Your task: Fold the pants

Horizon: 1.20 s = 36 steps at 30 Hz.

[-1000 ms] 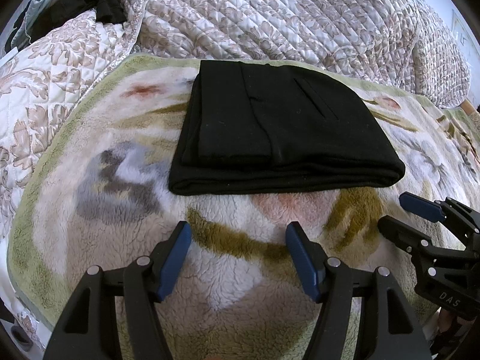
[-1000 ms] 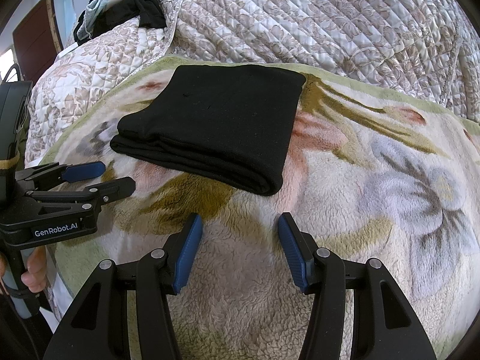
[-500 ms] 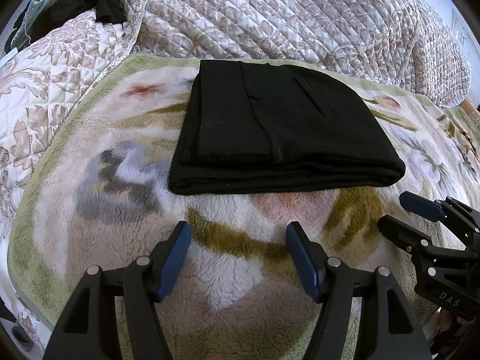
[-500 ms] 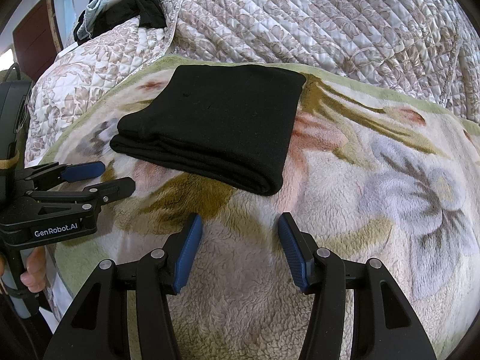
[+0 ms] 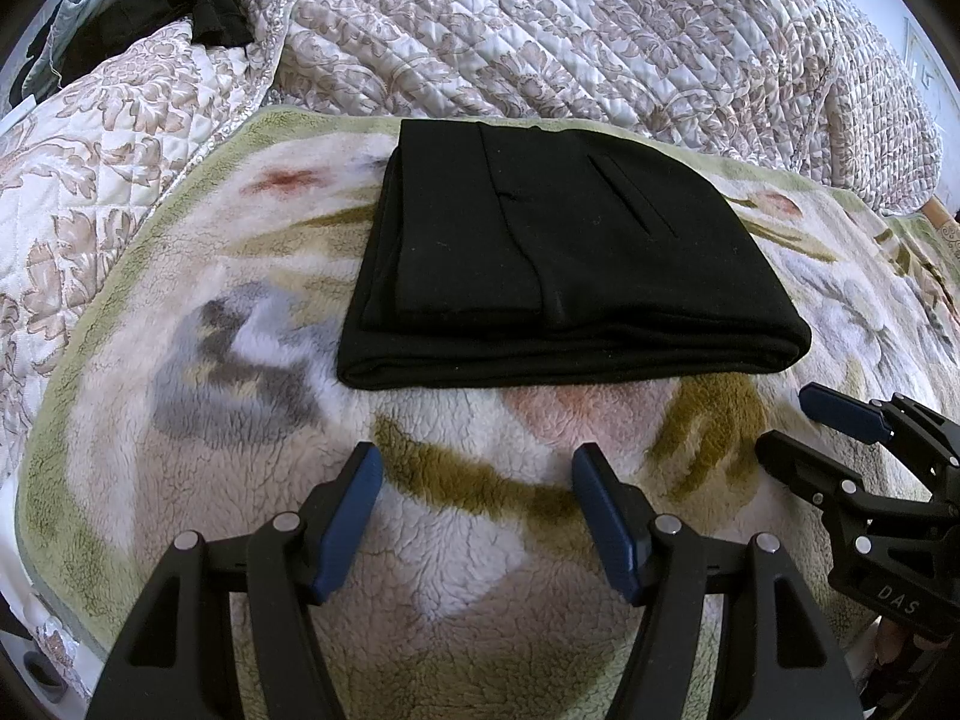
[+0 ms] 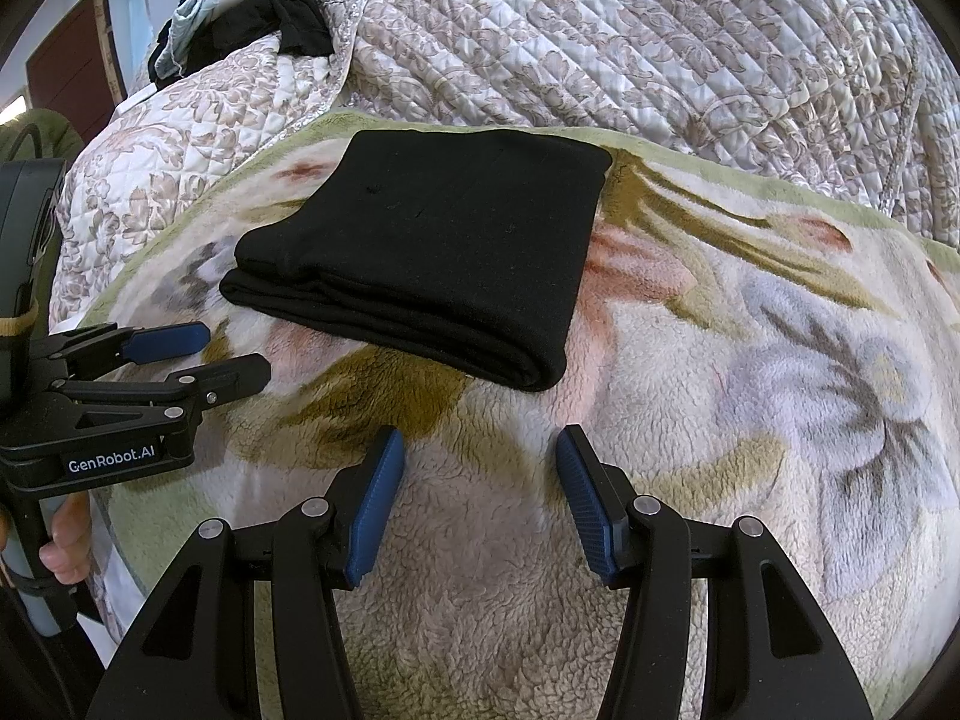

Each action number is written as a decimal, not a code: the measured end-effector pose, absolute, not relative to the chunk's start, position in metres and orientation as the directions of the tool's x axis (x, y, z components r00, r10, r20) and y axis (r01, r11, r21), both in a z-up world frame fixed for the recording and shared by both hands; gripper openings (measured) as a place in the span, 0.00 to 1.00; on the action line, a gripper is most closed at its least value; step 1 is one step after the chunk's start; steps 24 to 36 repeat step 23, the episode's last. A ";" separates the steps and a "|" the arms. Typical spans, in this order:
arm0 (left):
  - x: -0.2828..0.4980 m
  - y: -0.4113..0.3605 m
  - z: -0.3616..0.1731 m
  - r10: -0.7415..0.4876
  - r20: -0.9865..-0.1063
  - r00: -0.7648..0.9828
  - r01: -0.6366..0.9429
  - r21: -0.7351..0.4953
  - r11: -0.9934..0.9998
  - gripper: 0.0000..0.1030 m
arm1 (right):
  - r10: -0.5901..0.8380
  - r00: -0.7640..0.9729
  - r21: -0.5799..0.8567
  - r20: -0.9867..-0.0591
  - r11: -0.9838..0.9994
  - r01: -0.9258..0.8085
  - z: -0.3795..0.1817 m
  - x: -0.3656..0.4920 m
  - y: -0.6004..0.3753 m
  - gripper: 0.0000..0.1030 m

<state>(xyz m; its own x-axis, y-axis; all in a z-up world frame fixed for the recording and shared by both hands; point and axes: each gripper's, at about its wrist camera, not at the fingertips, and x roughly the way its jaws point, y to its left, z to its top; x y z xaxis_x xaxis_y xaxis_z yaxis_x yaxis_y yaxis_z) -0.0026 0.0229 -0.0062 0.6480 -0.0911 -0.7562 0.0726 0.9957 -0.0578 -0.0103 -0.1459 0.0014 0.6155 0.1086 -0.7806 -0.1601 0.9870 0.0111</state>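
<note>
The black pants point(image 5: 558, 258) lie folded into a flat rectangle on the fleece floral blanket point(image 5: 252, 468); they also show in the right wrist view point(image 6: 432, 258). My left gripper point(image 5: 477, 510) is open and empty, a little short of the pants' near folded edge. It also shows in the right wrist view point(image 6: 231, 351) at the left. My right gripper point(image 6: 477, 495) is open and empty, in front of the pants' near right corner. It shows in the left wrist view point(image 5: 792, 426) at the right, apart from the pants.
A quilted beige bedspread point(image 5: 570, 30) rises behind the blanket. Dark clothes point(image 6: 264, 18) are piled at the far left on the quilt. The blanket's green edge point(image 5: 42, 480) runs along the left.
</note>
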 end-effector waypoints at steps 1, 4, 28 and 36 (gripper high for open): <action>-0.002 0.023 -0.006 -0.091 -0.756 0.648 0.073 -0.058 0.996 0.67 | 0.108 0.616 0.011 -0.780 0.987 -0.160 0.001 -0.010 -0.146 0.52; -0.002 0.023 -0.006 -0.092 -0.756 0.648 0.073 -0.058 0.996 0.67 | 0.107 0.616 0.009 -0.780 0.987 -0.160 0.001 -0.010 -0.146 0.52; -0.005 0.021 -0.007 -0.079 -0.755 0.651 0.071 -0.043 0.997 0.67 | 0.104 0.618 0.004 -0.779 0.987 -0.160 0.001 -0.011 -0.145 0.53; -0.005 0.021 -0.007 -0.079 -0.755 0.651 0.071 -0.043 0.997 0.67 | 0.104 0.618 0.004 -0.779 0.987 -0.160 0.001 -0.011 -0.145 0.53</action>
